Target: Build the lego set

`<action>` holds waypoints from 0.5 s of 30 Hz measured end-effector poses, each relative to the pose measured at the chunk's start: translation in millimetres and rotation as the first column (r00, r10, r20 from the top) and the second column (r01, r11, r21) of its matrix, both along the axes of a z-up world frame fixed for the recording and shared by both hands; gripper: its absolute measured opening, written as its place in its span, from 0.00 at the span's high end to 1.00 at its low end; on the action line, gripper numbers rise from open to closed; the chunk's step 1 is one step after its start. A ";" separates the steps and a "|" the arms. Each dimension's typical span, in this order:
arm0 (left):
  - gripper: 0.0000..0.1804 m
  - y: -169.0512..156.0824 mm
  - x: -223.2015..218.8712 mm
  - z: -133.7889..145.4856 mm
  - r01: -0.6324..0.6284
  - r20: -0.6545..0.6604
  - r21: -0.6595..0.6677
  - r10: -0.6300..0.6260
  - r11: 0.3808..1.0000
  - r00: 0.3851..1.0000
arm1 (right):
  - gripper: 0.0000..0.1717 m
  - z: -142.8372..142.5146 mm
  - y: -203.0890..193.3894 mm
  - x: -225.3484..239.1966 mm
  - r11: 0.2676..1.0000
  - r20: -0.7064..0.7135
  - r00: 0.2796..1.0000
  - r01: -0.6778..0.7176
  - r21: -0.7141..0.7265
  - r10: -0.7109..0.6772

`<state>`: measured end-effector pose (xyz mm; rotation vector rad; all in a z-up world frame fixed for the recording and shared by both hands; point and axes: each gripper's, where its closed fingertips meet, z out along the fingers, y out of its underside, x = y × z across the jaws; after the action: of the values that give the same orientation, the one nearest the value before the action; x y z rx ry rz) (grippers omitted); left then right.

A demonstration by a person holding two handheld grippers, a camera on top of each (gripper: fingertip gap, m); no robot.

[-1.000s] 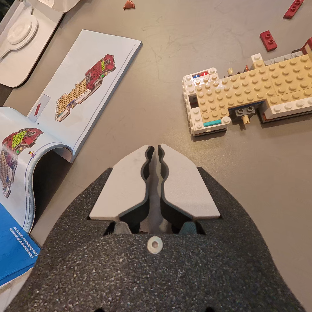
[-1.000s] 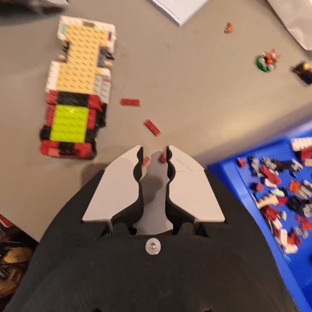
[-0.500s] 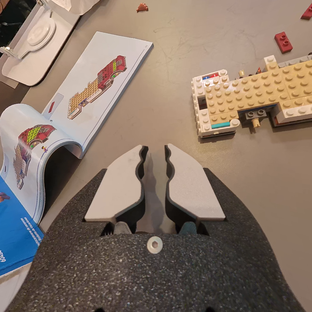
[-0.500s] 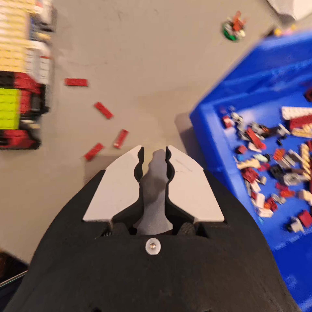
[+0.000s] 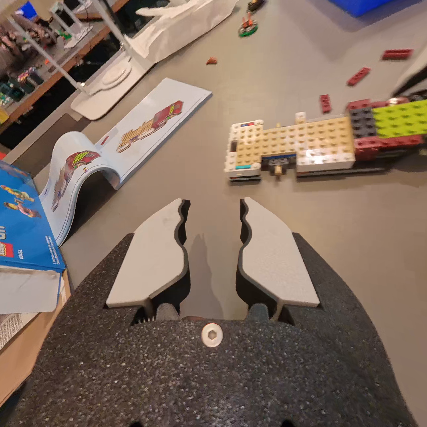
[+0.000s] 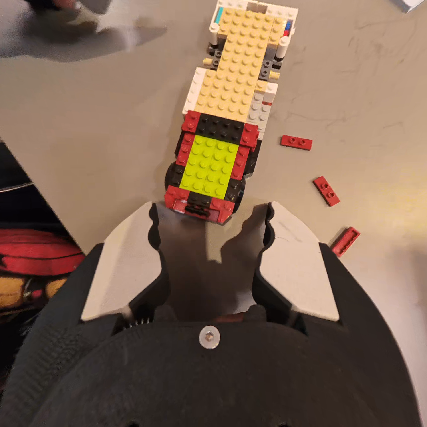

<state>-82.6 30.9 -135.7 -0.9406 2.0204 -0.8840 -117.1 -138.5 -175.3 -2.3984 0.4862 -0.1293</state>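
The right gripper (image 6: 211, 208) is spread wide and holds nothing; the model (image 6: 227, 111) has its red end just ahead between the fingertips, untouched, with red plates (image 6: 326, 190) to its right. The left gripper (image 5: 215, 203) gapes bare over the table (image 5: 346, 231), the model ahead-right, a booklet (image 5: 147, 129) ahead-left.

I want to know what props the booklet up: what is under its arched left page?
Under the arch of the open instruction booklet only dark shadow and grey table show. Its far left edge lies behind the blue box; anything beneath there is covered.
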 end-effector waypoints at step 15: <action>0.69 -74.0 -12.9 -7.2 0.323 0.139 0.297 -0.375 0.899 0.916 | 0.63 10.3 38.2 20.2 0.986 -0.150 0.985 0.102 0.128 -0.082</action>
<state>-95.5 -43.1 -142.9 -0.3281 2.1051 -0.8231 -96.9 -100.3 -165.0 -2.2620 0.6532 0.0366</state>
